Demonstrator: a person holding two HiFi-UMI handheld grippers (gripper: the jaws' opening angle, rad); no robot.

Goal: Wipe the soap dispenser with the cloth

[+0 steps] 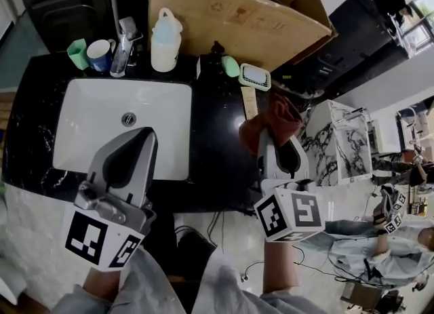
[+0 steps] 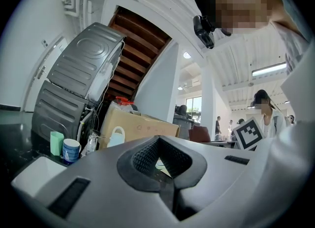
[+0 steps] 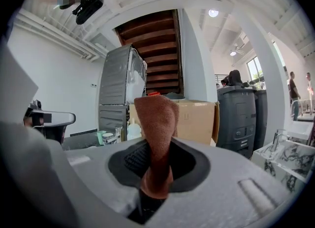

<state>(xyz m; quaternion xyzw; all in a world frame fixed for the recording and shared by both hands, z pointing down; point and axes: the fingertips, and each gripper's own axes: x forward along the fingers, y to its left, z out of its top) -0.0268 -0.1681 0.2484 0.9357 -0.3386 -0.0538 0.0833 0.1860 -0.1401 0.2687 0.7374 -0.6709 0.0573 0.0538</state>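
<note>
Where R gripper (image 3: 155, 154) jaws meet, cloth (image 3: 156, 118) sticks up (clamped)

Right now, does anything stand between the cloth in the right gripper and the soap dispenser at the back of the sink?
Nothing visible blocks it. Between the cloth and the soap dispenser lies only bare black counter. The green soap and the soap dish lie low, just beside that path.
</note>
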